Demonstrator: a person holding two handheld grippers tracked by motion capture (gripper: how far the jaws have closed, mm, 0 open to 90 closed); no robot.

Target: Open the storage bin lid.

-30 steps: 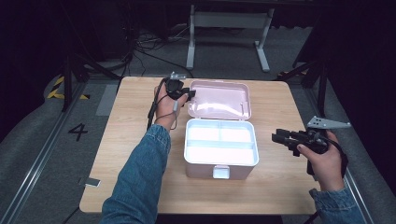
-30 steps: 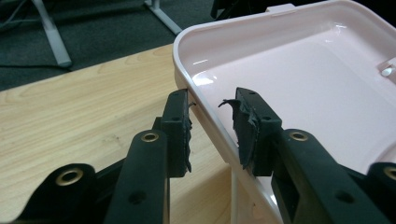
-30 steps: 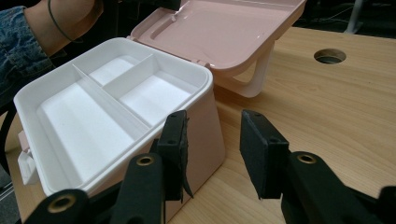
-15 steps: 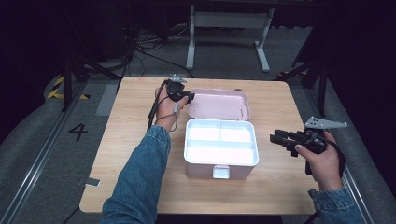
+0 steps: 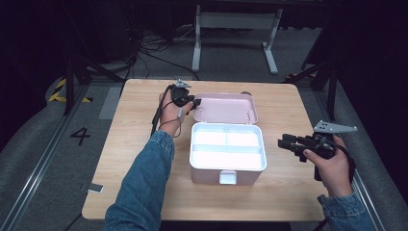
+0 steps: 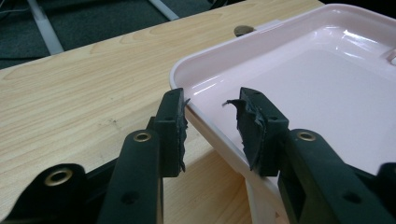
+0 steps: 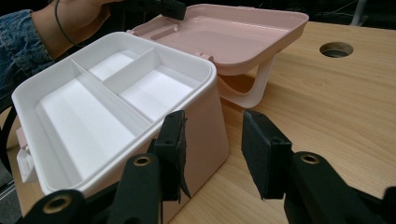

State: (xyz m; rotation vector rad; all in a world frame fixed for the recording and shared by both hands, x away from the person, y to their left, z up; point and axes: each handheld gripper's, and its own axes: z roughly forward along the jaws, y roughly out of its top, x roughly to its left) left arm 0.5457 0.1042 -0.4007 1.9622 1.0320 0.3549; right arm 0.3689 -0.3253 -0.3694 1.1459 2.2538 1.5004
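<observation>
Lid (image 5: pixel 225 107) rim sits between my left gripper (image 6: pixel 211 128) jaws, parted and not yet closed on it, at its left corner behind the box (image 5: pixel 228 153) mid-worktop (image 5: pixel 137 173); right gripper (image 5: pixel 287 144) open, empty, just right of the box.

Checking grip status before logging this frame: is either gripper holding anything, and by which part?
Nothing is clamped. The left gripper is open, its jaws straddling the pink lid's rim at a corner. The right gripper is open beside the box.
</observation>
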